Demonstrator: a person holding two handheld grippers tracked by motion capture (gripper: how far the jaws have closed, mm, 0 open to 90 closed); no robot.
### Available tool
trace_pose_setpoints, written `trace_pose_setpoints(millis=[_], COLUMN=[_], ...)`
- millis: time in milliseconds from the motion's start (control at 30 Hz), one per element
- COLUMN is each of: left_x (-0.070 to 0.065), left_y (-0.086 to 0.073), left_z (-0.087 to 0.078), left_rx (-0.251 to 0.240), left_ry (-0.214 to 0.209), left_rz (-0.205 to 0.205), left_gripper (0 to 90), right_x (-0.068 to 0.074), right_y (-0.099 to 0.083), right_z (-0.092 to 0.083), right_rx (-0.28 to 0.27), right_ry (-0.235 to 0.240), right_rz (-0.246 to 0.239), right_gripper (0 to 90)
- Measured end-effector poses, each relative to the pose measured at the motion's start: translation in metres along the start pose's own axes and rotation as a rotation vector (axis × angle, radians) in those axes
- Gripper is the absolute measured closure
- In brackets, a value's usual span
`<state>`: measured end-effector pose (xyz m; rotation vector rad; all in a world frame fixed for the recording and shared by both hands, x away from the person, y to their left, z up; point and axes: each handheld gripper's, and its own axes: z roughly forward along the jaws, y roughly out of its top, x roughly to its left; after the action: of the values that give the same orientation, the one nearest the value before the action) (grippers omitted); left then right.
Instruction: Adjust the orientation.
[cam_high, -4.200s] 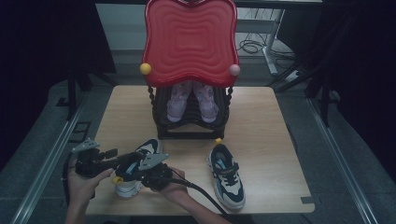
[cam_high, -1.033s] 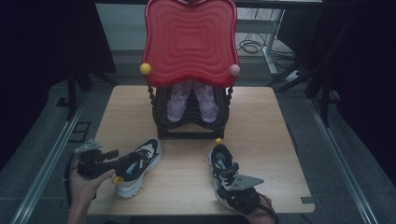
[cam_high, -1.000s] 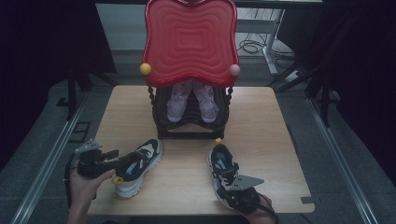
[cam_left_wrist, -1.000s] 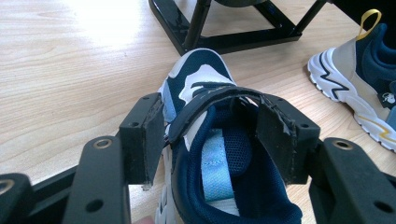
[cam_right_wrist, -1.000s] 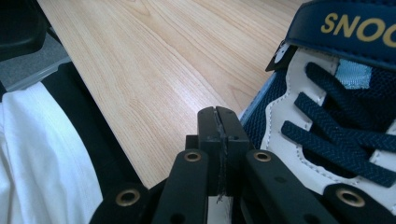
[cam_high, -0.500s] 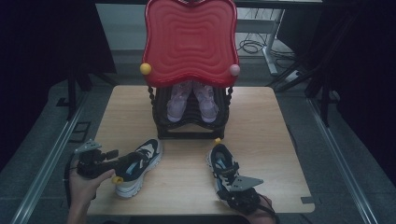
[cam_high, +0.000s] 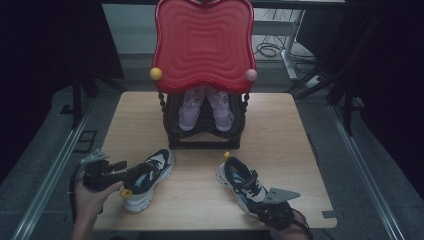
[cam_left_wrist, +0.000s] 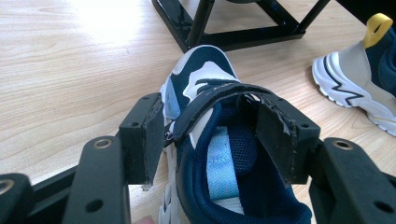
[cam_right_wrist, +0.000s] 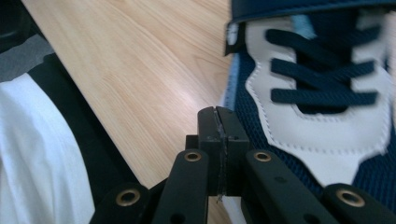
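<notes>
Two navy, white and light-blue sneakers with yellow heel loops lie on the wooden table (cam_high: 200, 200). The left sneaker (cam_high: 150, 175) sits at the front left, its toe toward the rack. My left gripper (cam_high: 129, 177) straddles its collar and strap (cam_left_wrist: 212, 100), one pad against each side of the shoe (cam_left_wrist: 219, 158). The left gripper (cam_left_wrist: 212, 128) is shut on it. The right sneaker (cam_high: 241, 183) lies at the front right. My right gripper (cam_high: 265, 211) is at its toe by the table's front edge. The right gripper (cam_right_wrist: 218, 114) has its jaws shut together on nothing, beside the laced upper (cam_right_wrist: 327, 88).
A black shoe rack (cam_high: 205, 135) stands mid-table under a red wavy panel (cam_high: 204, 45) and holds a pair of lilac shoes (cam_high: 206, 107). Bare wood lies between the two sneakers. A white sleeve (cam_right_wrist: 37, 158) shows beyond the front edge.
My right gripper has slid a little to the right along the front edge near the right sneaker's toe. The left gripper and both sneakers stay where they were.
</notes>
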<state>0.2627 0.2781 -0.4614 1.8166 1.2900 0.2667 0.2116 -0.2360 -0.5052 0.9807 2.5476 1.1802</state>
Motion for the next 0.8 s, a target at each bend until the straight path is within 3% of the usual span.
trace_pose_setpoints(millis=[167, 533, 800], left_x=[0.0, 0.001, 0.0], left_y=[0.0, 0.0, 0.0], left_z=[0.001, 0.001, 0.002], left_rx=[0.002, 0.004, 0.004], left_ry=[-0.001, 0.001, 0.0], left_rz=[-0.003, -0.005, -0.003], left_gripper=[41.9, 41.9, 41.9], right_x=[-0.014, -0.032, -0.055], right_y=[-0.007, -0.014, -0.017], right_z=[-0.011, -0.019, -0.023], right_rx=[-0.008, -0.015, -0.034], right_ry=[-0.033, -0.078, -0.114], right_rz=[0.029, 0.07, 0.126], right_gripper=[89.6, 89.7, 89.7])
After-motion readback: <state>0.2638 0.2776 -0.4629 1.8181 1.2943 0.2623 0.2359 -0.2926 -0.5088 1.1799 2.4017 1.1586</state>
